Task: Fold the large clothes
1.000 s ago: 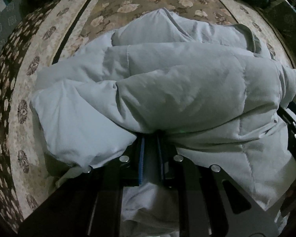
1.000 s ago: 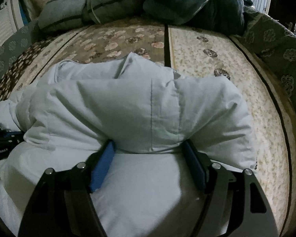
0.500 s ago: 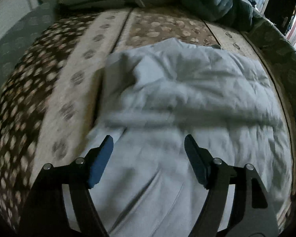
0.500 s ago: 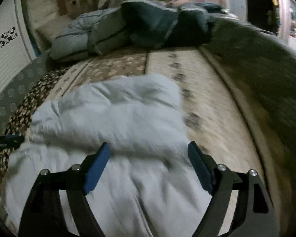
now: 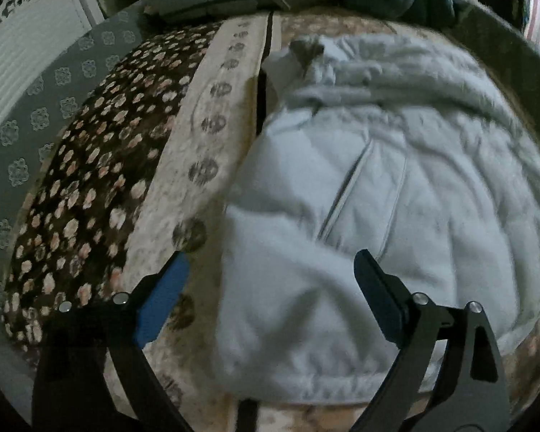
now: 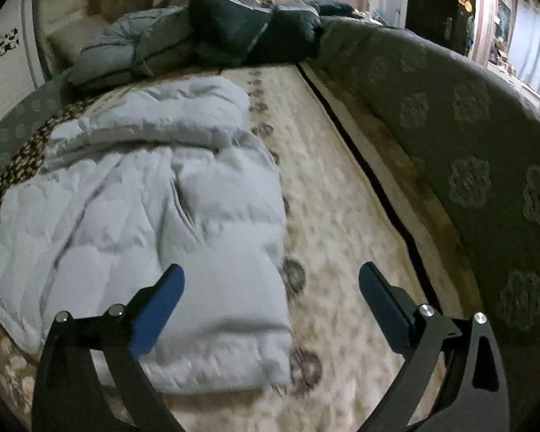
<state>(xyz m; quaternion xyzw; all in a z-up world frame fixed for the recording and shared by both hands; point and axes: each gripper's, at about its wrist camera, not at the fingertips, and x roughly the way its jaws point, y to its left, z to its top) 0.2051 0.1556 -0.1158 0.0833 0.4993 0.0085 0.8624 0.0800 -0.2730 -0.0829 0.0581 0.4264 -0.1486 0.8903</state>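
A pale blue puffer jacket [image 5: 396, 187] lies folded over itself on the patterned bed cover [image 5: 212, 165]. My left gripper [image 5: 270, 266] hangs above the jacket's near left edge, its jaws still opening, with nothing gripped between them. In the right wrist view the same jacket [image 6: 154, 216] fills the left half. My right gripper [image 6: 271, 279] hovers above its near right corner, jaws also opening wide and holding nothing. The blue pads [image 6: 154, 306] stand clear of the fabric.
Darker padded jackets [image 6: 234, 32] are piled at the far end of the bed. A grey flowered sofa-like edge [image 6: 486, 165] runs along the right side. A white ribbed panel [image 5: 21, 57] stands at the far left. Bare bed cover [image 6: 342, 216] lies right of the jacket.
Both grippers let go of the jacket's folded edge, opened wide and drew back and upward. The jacket now lies flat, folded over, farther from both cameras.
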